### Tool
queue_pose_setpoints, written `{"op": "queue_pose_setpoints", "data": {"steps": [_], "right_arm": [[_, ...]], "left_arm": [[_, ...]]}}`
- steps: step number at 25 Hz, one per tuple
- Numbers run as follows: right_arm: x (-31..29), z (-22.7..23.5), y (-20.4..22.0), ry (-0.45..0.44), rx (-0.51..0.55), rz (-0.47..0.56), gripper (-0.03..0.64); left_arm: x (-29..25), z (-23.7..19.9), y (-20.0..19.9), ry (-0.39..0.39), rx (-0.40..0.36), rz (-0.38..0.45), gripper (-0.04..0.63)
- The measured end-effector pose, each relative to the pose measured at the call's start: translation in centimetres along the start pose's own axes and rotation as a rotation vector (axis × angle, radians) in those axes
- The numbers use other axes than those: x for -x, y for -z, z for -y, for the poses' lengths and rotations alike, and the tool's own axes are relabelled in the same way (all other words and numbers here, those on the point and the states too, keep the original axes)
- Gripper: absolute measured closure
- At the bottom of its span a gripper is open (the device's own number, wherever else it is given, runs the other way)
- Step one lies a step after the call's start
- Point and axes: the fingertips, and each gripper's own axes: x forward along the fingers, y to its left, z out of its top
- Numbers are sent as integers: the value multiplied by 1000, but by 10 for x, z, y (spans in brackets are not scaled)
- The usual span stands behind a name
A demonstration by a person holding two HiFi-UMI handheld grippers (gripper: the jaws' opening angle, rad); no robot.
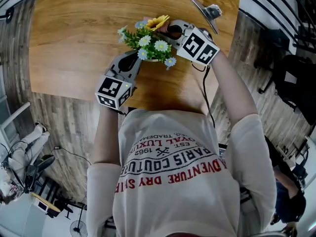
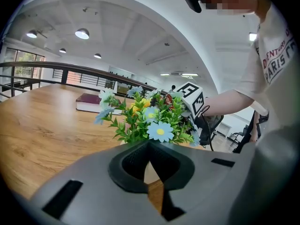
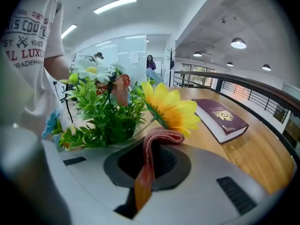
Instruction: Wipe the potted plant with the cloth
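- Head view: looks steeply down on the potted plant (image 1: 148, 42), standing on a wooden table (image 1: 74, 33) in front of the person, between the two grippers.
- Puts the left gripper (image 1: 135, 59) at the plant's near-left side, nose tucked under the blue and white blooms, and the right gripper (image 1: 169, 28) at its far-right side, beside the yellow flower (image 1: 158, 21).
- Catches a metal clip (image 1: 210, 10) lying well apart, toward the table's right edge.
- Left gripper view: shows the left gripper (image 2: 149, 149) clenched, jaw tips met just before the foliage of the potted plant (image 2: 145, 121); leaves unclear whether any part of the pot is pinched.
- Takes in a maroon book (image 2: 91, 102) flat on the table (image 2: 42, 135) behind the plant, and the right gripper's marker cube (image 2: 193, 97) beyond the blooms.
- Right gripper view: shows the right gripper (image 3: 153, 146) grasping the cloth (image 3: 146, 172), a reddish strip pinched between the jaws, its top folded over just under the yellow flower (image 3: 171, 109).
- Places the green foliage of the potted plant (image 3: 105, 116) just left of the cloth, and the maroon book (image 3: 220, 118) flat on the table (image 3: 253, 158) to the right.
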Motion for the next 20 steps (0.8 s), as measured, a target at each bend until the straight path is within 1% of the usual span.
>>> {"op": "queue_pose_setpoints", "data": {"steps": [3,8,20], "right_arm": [[7,-4,3,-27,-17,-16,581],[19,-13,13,-40,-22,-34,581],[32,-37,20,-27,-87,-25,581]], "left_arm": [[0,0,1,1,-1,1,580],[0,0,1,3,-2,0,580],[3,-2,1,13,-8,0,580]]}}
